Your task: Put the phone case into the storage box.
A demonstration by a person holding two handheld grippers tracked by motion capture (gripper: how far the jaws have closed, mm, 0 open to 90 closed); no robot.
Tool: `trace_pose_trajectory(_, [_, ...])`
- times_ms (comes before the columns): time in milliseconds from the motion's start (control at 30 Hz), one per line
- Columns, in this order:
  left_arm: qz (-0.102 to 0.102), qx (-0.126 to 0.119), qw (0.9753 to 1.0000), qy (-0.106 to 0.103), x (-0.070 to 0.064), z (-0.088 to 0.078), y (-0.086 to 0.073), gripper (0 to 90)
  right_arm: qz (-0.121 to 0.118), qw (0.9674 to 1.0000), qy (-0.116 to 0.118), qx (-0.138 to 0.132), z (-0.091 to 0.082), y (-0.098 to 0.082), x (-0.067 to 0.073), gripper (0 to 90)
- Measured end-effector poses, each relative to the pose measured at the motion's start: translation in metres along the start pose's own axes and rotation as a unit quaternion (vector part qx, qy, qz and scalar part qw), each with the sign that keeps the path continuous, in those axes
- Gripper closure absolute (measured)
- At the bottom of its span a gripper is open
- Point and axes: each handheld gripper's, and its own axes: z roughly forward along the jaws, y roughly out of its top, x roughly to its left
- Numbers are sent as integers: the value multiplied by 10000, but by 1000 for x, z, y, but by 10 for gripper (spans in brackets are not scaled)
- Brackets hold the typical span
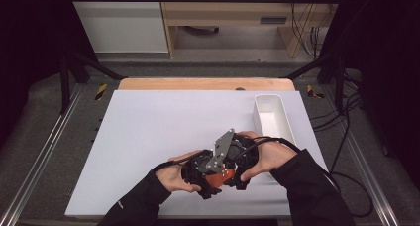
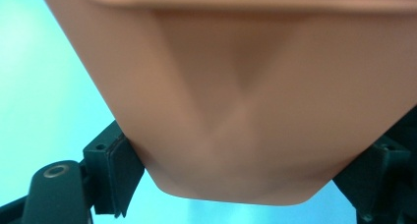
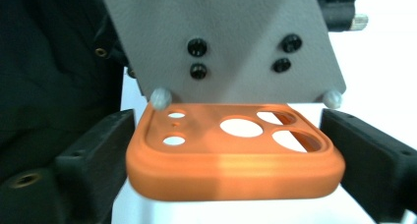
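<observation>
Left claw [image 2: 236, 184] clamps the orange phone case [image 3: 236, 155] by its edges, low over the white table [image 1: 148, 132] near the person's side. Right claw [image 3: 236, 150] straddles the case's camera-hole end, its pads just off the sides, released. To hand over well, I judge the right claw should square up and close before the left lets go. No writing is legible.

A white-topped table [image 1: 148, 137] stands on grey floor [image 1: 49, 112] — pale wooden furniture [image 1: 223, 13] behind, dark curtains at both sides.
</observation>
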Motion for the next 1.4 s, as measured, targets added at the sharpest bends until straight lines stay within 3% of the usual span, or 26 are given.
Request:
trace_pose_trajectory(233, [-106, -208, 9997, 69, 4, -7, -8, 156, 87, 9992, -173, -361, -13, -7, 1, 42])
trace_pose_trajectory(400, [-242, -387, 9989, 78, 7, -12, -16, 155, 335, 9962, -419, -690, -21, -22, -2, 35])
trace_pose_trajectory(533, [-345, -580, 9977, 62, 9, -14, -22, 155, 512, 9930, -445, -968, -23, -35, -2, 35])
trace_pose_trajectory(767, [-522, -893, 9946, 55, 12, -15, -28, 155, 743, 9885, -521, -1211, -20, -50, -2, 36])
trace_pose_trajectory(833, [-572, -1003, 9933, 50, 13, -16, -30, 155, 833, 9859, -499, -1360, -19, -54, -3, 36])
trace_pose_trajectory(933, [-667, -1198, 9906, 2, 14, -17, -33, 155, 924, 9829, -515, -1506, -16, -58, -3, 35])
trace_pose_trajectory(1100, [-780, -1457, 9862, -64, 16, -18, -37, 155, 913, 9815, -475, -1616, -13, -60, -1, 32])
trace_pose_trajectory(1400, [-696, -1706, 9828, -110, 15, -18, -36, 155, 962, 9752, -461, -1939, -12, -57, -1, 40])
